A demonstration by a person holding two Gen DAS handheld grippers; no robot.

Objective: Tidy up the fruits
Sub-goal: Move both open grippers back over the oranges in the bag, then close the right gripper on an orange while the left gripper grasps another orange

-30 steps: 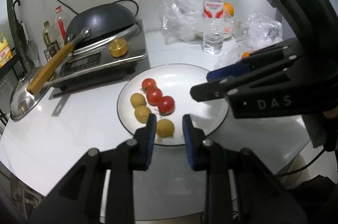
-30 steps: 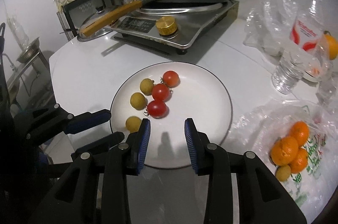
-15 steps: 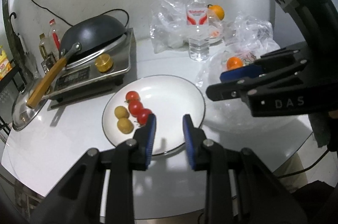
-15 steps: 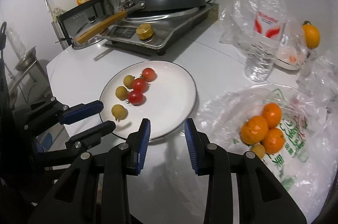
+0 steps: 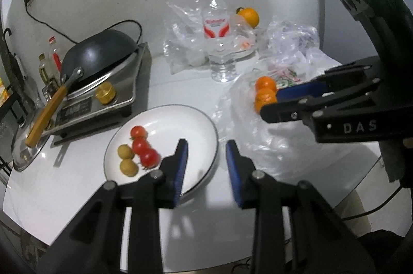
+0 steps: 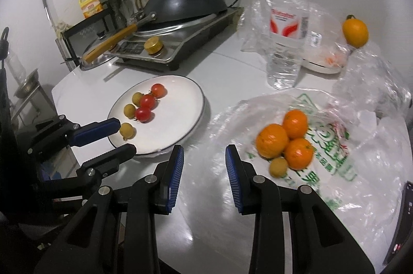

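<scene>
The left gripper (image 5: 206, 155) hangs over the plate (image 5: 201, 124) rim at lower centre of its view, jaws opening with nothing between them; tomatoes (image 5: 141, 147) and small yellow fruits (image 5: 126, 157) lie to their left. The right gripper (image 6: 204, 161) has its jaws slightly apart and empty above the table (image 6: 201, 196), the oranges (image 6: 286, 138) on the plastic bag (image 6: 335, 170) just right of them.

White plate (image 6: 180, 85) with dark rim ahead-left of the right gripper (image 6: 204, 152), red tomatoes (image 6: 147, 102), yellow-brown fruits (image 6: 129, 110), orange tangerines (image 6: 286, 142) on green-printed clear bag (image 6: 335, 160) ahead-right, blue finger pads (image 6: 176, 170).
</scene>
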